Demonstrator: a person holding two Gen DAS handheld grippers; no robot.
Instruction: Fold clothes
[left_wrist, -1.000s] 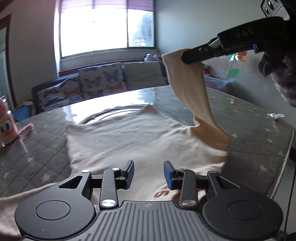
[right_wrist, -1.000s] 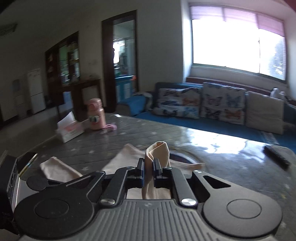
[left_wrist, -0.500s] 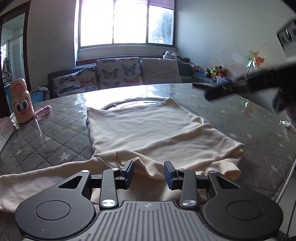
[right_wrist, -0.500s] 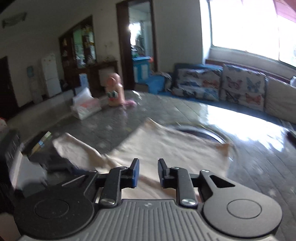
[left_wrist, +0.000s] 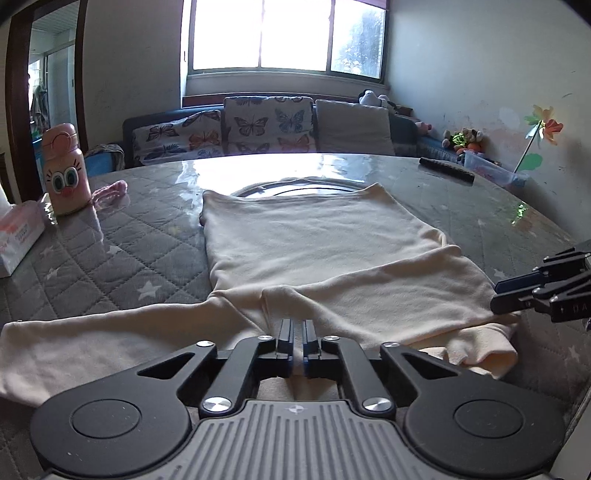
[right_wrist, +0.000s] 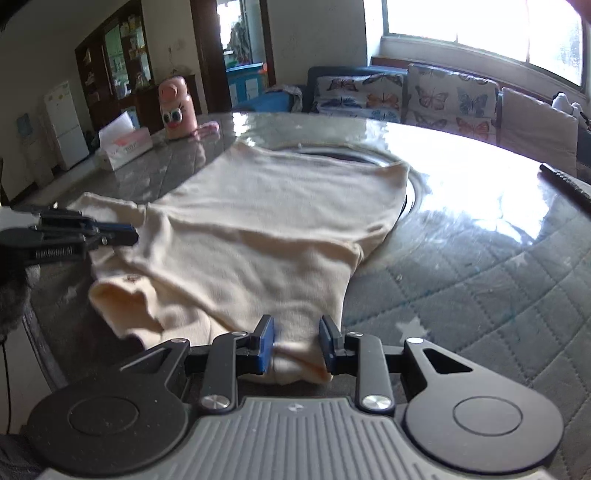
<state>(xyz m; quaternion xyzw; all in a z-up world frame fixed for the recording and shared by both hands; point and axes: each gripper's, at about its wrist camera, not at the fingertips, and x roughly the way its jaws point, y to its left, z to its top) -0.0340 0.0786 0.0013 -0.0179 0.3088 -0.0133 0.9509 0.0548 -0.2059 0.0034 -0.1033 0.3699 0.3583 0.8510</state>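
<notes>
I count one cream shirt (left_wrist: 325, 254), two grippers: left (left_wrist: 298, 341), right (right_wrist: 297, 345). One pink bottle (left_wrist: 65, 173), one tissue box (left_wrist: 18, 240), one black remote (left_wrist: 447, 171), three sofa cushions (left_wrist: 269, 125), one pinwheel (left_wrist: 543, 125).

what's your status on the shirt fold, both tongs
Left tongs nearly shut, pinching a shirt fold at the near edge. Right tongs open, straddling the shirt's folded edge. One sleeve folded across, other sleeve out flat. Nothing blocking.
</notes>
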